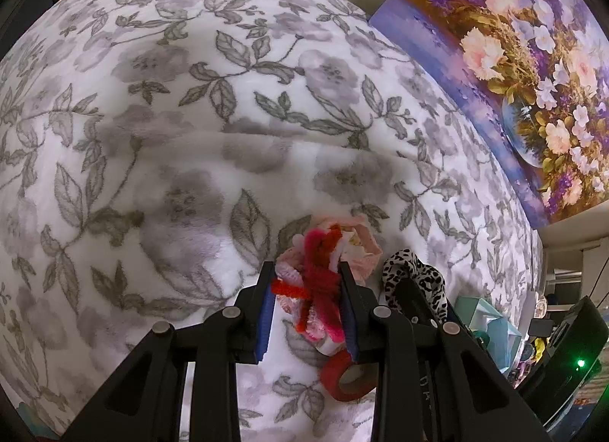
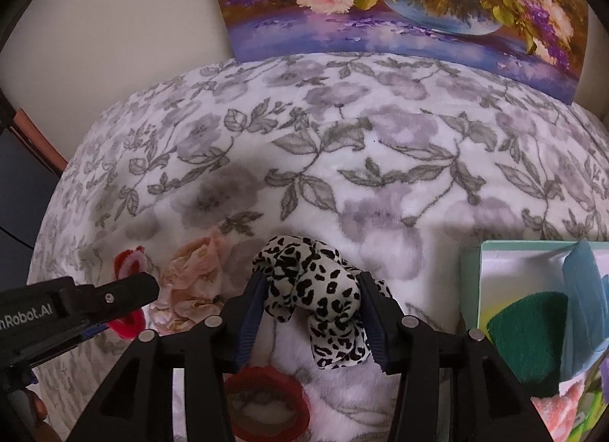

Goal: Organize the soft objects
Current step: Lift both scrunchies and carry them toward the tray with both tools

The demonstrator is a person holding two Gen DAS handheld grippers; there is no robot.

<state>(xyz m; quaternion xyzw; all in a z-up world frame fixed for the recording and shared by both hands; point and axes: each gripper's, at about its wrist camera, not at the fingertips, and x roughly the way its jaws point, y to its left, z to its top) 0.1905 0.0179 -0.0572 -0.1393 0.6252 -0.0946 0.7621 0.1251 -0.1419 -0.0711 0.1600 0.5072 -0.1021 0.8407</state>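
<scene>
Gripping a fuzzy red-and-pink pipe-cleaner bundle (image 1: 318,282), the left tool (image 1: 308,303) sat low on the flowery fleece blanket (image 1: 160,107). Right tool (image 2: 311,312) was open round a black-and-white spotted scrunchie (image 2: 304,282), pads not pressing. Risks: scrunchie could slip w/ a weak squeeze, & blanket fluff could get pinched too.

— What colours do you see on the soft, fuzzy blanket (image 2: 380,160) under my grippers?

— White, with grey flowers and grey-green leaves.

— My bundle of fuzzy pipe cleaners (image 1: 318,282) is red, pink and white. Beside it lies a pale pink crinkly cloth flower (image 2: 198,274).

— And the soft scrunchie (image 2: 323,297)?

— White with black leopard spots. The round roll of tape (image 2: 266,407) is red. The open cardboard box (image 2: 514,263) is light teal.
</scene>
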